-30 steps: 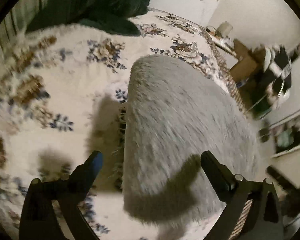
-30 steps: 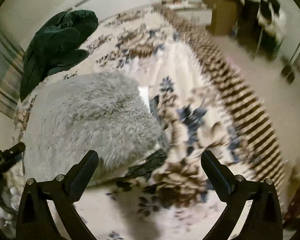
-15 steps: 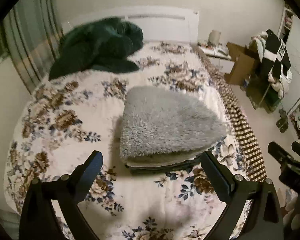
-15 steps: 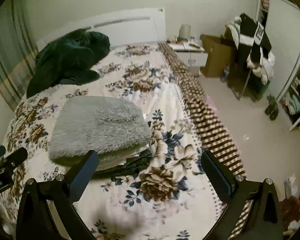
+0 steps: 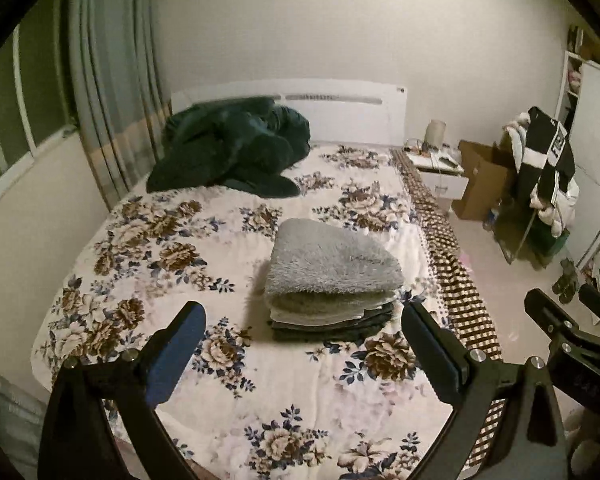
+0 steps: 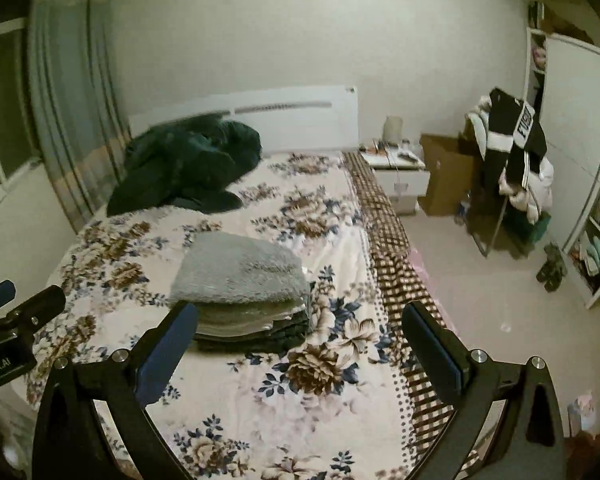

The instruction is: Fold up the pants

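Both grippers hang above the foot of the bed, holding nothing: the left gripper (image 5: pixel 300 340) has its black fingers spread wide, and the right gripper (image 6: pixel 300 340) is spread just as wide. From the left wrist view the right gripper shows at the right edge; from the right wrist view the left one shows at the left edge.

Beyond the fingertips, the folded pants (image 5: pixel 332 258) lie in the middle of the bed, a fluffy grey bundle topping a stack of folded clothes (image 5: pixel 332 322), darker layers showing below it. The stack rests on a white floral bedspread (image 5: pixel 172 264) with brown and blue flowers. A checked brown sheet (image 5: pixel 456 276) runs down the bed's right side. Near the white headboard (image 5: pixel 340 108) a dark green blanket (image 5: pixel 232 144) is heaped, well apart from the stack.

Further out, striped curtains (image 5: pixel 104 92) hang at the left by a window. Right of the bed stand a white nightstand (image 5: pixel 440 172), a cardboard box (image 5: pixel 484 184), and a rack draped with black and white clothes (image 5: pixel 548 160), on a pale floor (image 6: pixel 492 300).
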The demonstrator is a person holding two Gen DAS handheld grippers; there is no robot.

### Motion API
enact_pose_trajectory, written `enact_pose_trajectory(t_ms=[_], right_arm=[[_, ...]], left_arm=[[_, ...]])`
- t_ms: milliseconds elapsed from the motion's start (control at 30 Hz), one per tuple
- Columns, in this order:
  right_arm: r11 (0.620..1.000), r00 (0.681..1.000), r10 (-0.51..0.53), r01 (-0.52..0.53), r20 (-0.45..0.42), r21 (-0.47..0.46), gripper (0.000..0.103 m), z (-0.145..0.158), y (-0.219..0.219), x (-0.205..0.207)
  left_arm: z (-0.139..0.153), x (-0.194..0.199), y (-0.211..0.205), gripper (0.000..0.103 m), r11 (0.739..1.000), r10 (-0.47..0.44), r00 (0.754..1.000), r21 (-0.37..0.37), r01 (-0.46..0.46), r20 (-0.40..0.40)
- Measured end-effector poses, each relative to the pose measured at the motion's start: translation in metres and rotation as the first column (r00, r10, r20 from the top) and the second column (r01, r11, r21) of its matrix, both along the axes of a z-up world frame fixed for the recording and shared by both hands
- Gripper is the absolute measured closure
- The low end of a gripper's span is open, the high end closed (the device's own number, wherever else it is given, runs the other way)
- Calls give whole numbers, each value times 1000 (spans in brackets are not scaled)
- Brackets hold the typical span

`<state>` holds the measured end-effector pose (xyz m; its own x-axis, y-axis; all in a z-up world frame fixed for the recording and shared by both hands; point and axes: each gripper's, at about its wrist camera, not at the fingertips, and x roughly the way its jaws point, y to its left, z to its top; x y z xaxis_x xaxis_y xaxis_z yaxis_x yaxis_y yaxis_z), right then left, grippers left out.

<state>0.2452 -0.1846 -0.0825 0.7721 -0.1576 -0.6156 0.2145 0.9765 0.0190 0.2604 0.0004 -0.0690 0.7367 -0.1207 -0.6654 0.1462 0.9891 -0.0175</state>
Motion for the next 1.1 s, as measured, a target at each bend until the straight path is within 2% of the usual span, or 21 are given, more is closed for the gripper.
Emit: enact_pose_trajectory(t_ms=[233,433,933,1100], right_arm=[[1000,999,24,-23,39,-11,0,50,12,-69],[999,998,22,-21,58,-27,0,78,32,-109],[999,996,20,-16,85,-42,0,100,51,-133],[999,996,27,-24,84,-35,0,108,45,-127]], left_arm=[[30,-44,13,3,999,29,998,-16,-28,48],[39,-68,19,0,1000,19,998,-12,-18,56],[41,-86,23,0,1000,13,996,15,-14,89],[42,-92,23,0,1000,14,995,17,-15,97]])
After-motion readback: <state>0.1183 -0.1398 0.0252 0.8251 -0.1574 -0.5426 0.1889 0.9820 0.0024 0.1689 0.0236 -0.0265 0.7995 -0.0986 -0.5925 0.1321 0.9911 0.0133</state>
